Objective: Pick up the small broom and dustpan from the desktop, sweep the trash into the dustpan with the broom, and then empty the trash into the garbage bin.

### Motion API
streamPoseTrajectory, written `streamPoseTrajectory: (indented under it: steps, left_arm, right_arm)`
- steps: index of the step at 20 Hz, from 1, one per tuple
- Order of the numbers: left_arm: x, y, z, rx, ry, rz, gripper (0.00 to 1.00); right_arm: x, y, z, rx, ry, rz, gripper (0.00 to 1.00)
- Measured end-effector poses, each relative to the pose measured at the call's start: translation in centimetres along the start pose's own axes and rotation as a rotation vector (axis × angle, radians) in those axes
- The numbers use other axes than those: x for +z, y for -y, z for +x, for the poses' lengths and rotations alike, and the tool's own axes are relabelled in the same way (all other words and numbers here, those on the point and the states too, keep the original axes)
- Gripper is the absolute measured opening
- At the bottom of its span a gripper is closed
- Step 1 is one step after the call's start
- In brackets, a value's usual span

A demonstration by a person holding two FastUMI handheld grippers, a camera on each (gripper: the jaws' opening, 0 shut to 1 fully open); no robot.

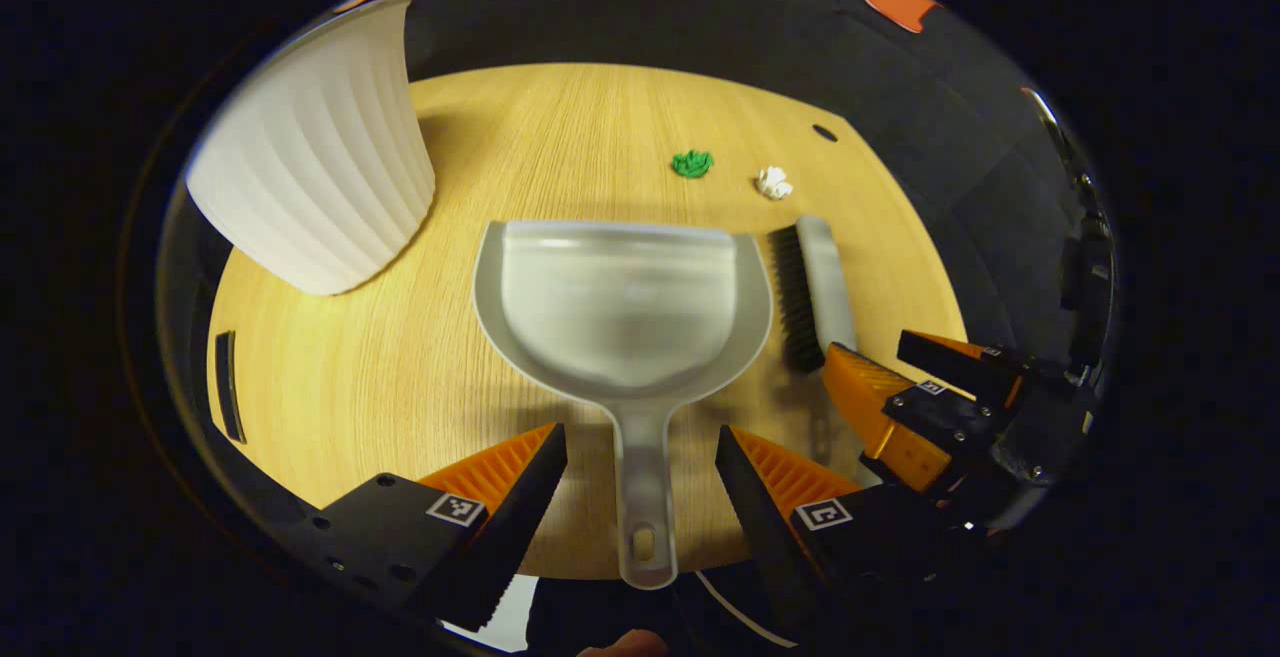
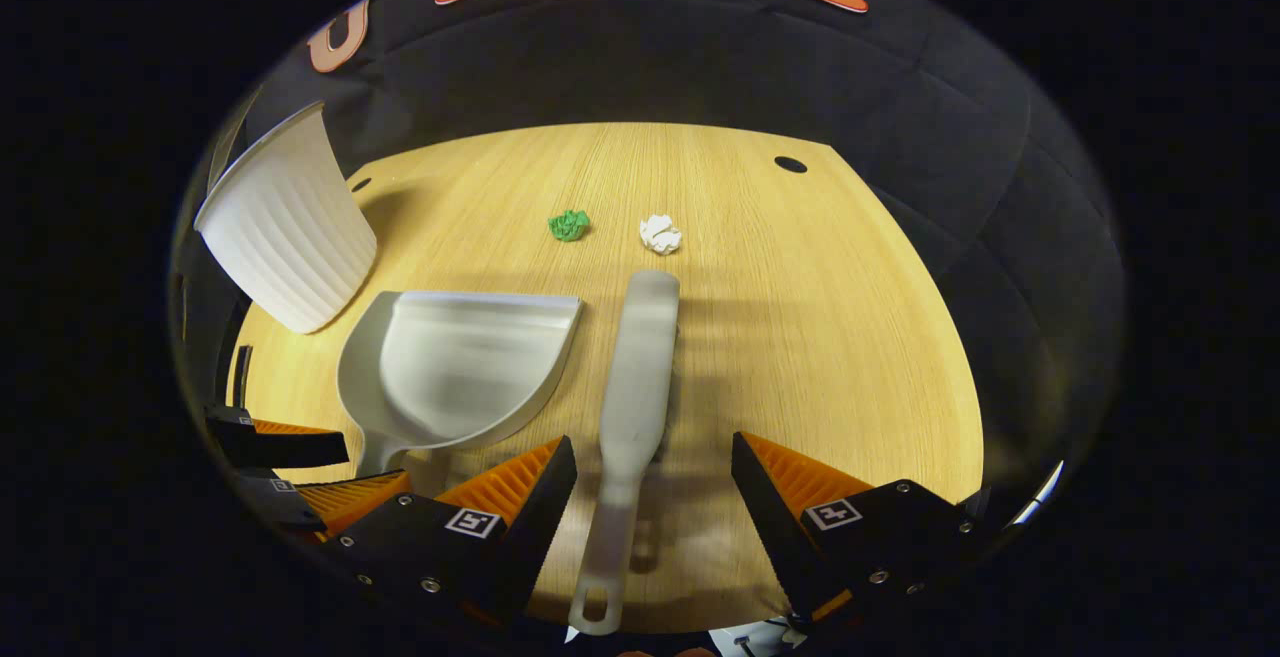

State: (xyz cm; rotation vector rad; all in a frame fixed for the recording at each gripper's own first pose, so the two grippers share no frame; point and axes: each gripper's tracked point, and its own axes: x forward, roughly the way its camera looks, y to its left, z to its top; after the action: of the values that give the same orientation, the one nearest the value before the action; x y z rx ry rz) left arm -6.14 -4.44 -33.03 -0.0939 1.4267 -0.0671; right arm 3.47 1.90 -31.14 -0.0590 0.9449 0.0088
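Warm light on the bench [image 1: 420,357], dark surroundings; soft shadows, fisheye bending at edges, dustpan [image 1: 620,302] slightly blurred.

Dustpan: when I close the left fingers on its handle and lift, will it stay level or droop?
The dustpan looks like thin moulded plastic, so probably light and stiff. Its wide scoop sits far ahead of the narrow handle, so it may tip forward in the left gripper. The handle looks smooth, so it could twist between the fingers.
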Motion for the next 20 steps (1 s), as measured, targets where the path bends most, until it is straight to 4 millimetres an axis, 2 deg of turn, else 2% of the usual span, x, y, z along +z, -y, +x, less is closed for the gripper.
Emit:
streamPoseTrajectory:
  steps: [1,2,4,6,7,10,11,12,13,14,15,16,17,18,19,20]
  left_arm:
    - [0.5,0.0,0.0,0.011,-0.031,-0.004,0.96]
    - [-0.1,-0.3,0.7,0.017,-0.063,-0.014,0.96]
    - [-0.1,-0.7,1.2,0.036,-0.139,-0.042,0.96]
    - [-0.2,-1.2,1.1,0.039,-0.181,-0.073,0.97]
    - [0.4,-1.7,1.1,0.045,-0.184,-0.071,0.96]
    - [0.7,-1.5,2.6,0.06,-0.224,-0.033,0.94]
    - [0.6,-1.1,2.8,0.058,-0.228,-0.028,0.88]
    - [0.5,-0.8,3.2,0.065,-0.24,-0.024,0.85]
    - [0.4,-0.7,3.5,0.072,-0.25,-0.014,0.66]
    - [0.1,-1.1,3.5,0.093,-0.267,0.002,0.6]
    - [0.8,-1.1,3.0,0.098,-0.266,0.023,0.45]
    - [0.8,-1.0,3.5,0.101,-0.263,0.043,0.41]
    - [1.0,-1.2,3.4,0.098,-0.264,0.072,0.38]
    - [1.3,-1.7,3.2,0.091,-0.254,0.101,0.36]
    - [1.9,-2.0,3.2,0.083,-0.238,0.137,0.35]
    - [2.9,-2.3,3.3,0.074,-0.22,0.181,0.34]
  right_arm:
    - [-0.4,-0.1,0.4,0.002,-0.034,-0.001,0.95]
    - [-0.4,-0.4,0.8,0.012,-0.058,0.004,0.95]
    - [-0.2,-0.3,1.8,-0.004,-0.084,-0.015,0.94]
    - [0.0,-0.4,2.5,-0.014,-0.106,-0.028,0.94]
    - [-0.1,-0.3,3.1,-0.02,-0.117,-0.029,0.94]
    - [-0.1,0.0,4.1,-0.032,-0.147,-0.031,0.9]
    - [-0.2,-0.1,4.4,-0.031,-0.158,-0.035,0.88]
    - [-0.3,0.0,4.5,-0.031,-0.165,-0.039,0.81]
    - [-0.5,0.0,4.7,-0.03,-0.172,-0.043,0.78]
    - [-0.5,-0.2,4.9,-0.027,-0.176,-0.041,0.69]
    - [-0.6,-0.2,5.1,-0.02,-0.181,-0.046,0.65]
    - [-0.4,-0.1,5.2,-0.014,-0.185,-0.046,0.41]
    - [-0.4,-0.3,5.3,0.016,-0.192,-0.037,0.45]
    - [-0.3,-0.3,5.1,0.038,-0.202,-0.02,0.42]
    - [0.0,-0.1,5.0,0.065,-0.21,0.003,0.31]
    - [0.6,0.4,5.0,0.084,-0.207,0.02,0.37]
